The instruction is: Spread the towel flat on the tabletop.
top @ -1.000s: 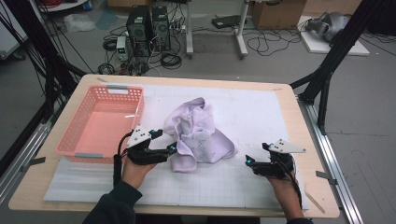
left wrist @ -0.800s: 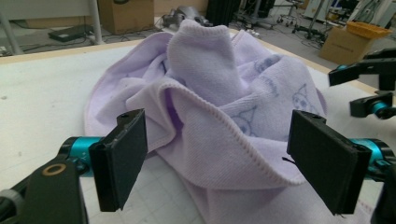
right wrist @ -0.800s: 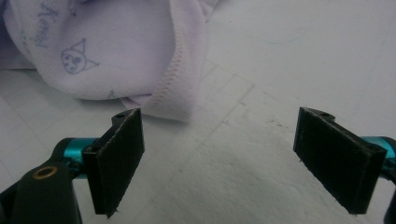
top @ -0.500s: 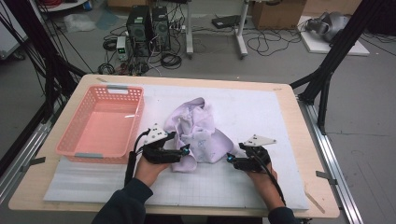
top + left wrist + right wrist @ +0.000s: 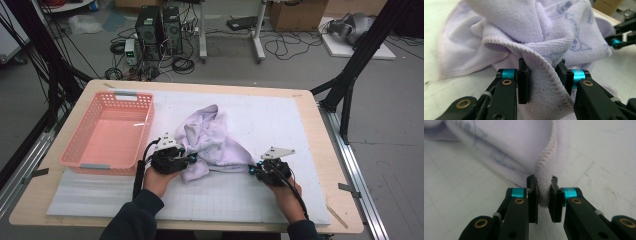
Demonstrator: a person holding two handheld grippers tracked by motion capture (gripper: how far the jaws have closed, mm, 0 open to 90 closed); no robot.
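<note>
Towel: lilac, crumpled mid-worktop, just right of the basket.
Left gripper: at the towel's near-left corner; its jaws have just been closing, a thick hemmed fold between them, pads touching the cloth on both sides.
Right gripper: at the towel's near-right corner; its jaws have just been closing too, now clamped on the stitched edge.
Hands: both low over the worktop, near its front.
</note>
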